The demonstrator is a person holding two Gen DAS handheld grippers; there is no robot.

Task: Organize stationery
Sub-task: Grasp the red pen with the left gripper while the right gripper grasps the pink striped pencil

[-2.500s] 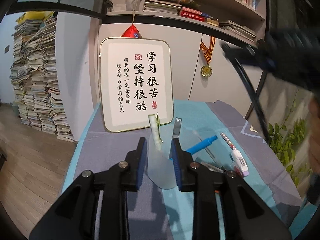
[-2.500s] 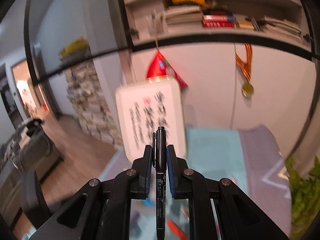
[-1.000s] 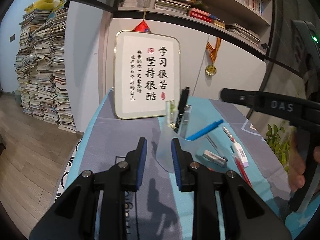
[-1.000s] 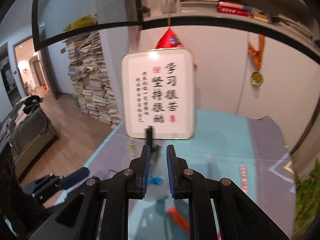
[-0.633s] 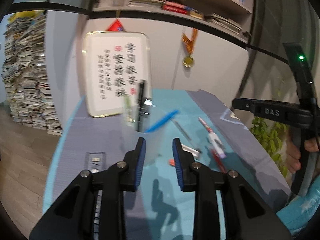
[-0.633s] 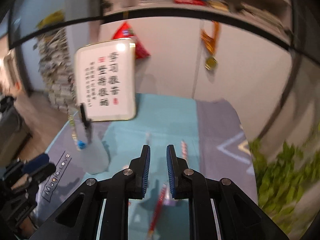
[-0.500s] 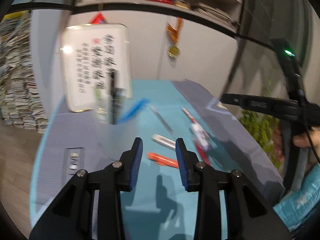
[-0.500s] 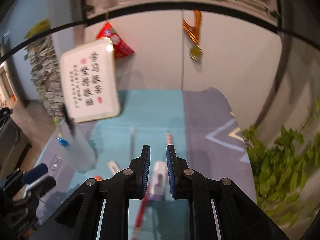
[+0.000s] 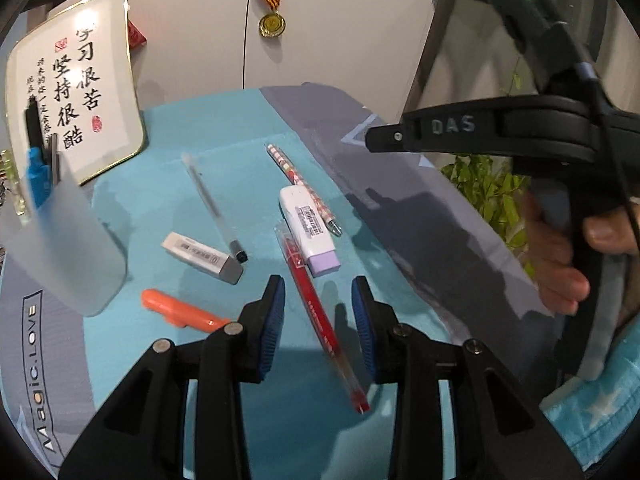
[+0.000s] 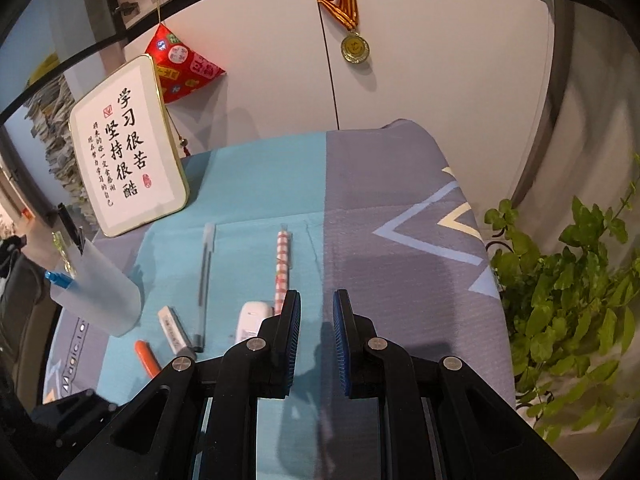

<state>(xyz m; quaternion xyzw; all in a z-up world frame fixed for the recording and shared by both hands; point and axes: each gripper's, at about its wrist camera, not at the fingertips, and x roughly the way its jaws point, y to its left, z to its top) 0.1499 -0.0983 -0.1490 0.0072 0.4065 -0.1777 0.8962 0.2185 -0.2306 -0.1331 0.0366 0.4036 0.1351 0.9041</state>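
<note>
Teal and grey cloth [image 9: 420, 216] covers the table, with a framed calligraphy plaque [image 9: 76, 88] leaning at the back and a medal [image 9: 272, 24] hanging on the cabinet behind it. A couple of seconds ago my left gripper [image 9: 318, 308] was closed on the frosted pen cup [image 9: 68, 252] while my right gripper [image 10: 316, 320] carried a black marker; now that marker stands in the cup with the blue pen and the others, and the cup sits free at the left edge of my left view. One item filed, then, and both tools are free for the next.

My left jaws have just been opening and now stand part-way apart, gripping nothing. The red gel pen [image 9: 320, 312] lies on the cloth below the gap between them, slanting from upper left to lower right, its far end beside the white and lilac correction tape [image 9: 308, 228]. I judge it the next pick (the jaws would need to drop onto it).

My right jaws are nearly together and empty, over the seam where teal meets grey; the red-checked pen [image 10: 282, 268] lies just left of them. The clear pen [image 9: 212, 204], the grey-tipped eraser [image 9: 202, 258] and the orange cap [image 9: 180, 314] also wait on the cloth near the cup.
</note>
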